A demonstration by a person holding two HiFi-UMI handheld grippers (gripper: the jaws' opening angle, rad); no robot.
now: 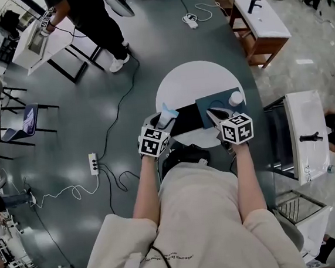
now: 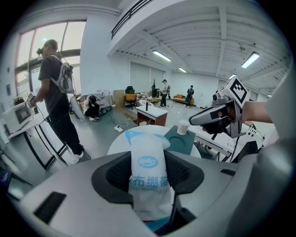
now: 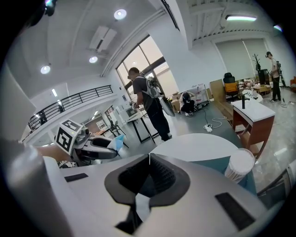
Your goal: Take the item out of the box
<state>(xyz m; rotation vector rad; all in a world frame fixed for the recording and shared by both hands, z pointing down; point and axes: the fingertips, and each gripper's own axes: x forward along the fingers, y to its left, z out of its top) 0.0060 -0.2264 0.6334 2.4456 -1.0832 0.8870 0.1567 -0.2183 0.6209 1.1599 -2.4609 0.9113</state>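
Note:
My left gripper [image 1: 165, 120] [image 2: 149, 157] is shut on a white and blue packet [image 1: 166, 111] [image 2: 148, 173] with printed characters. The packet stands upright between the pads, held up over the left end of a black box [image 1: 187, 121] on the round white table [image 1: 192, 81]. A teal lid [image 1: 217, 101] [image 2: 182, 141] lies beside the box with a white tub [image 1: 235, 99] [image 3: 239, 169] on it. My right gripper [image 1: 211, 114] [image 3: 149, 157] hovers over the box's right side, jaws shut, tips meeting; it also shows in the left gripper view as a right gripper [image 2: 217, 118].
A person [image 1: 88, 14] stands at a white bench at the back left. A power strip [image 1: 93, 163] and cables lie on the floor to the left. A wooden table [image 1: 259, 18] stands far right and a white cabinet [image 1: 306, 135] stands close on the right.

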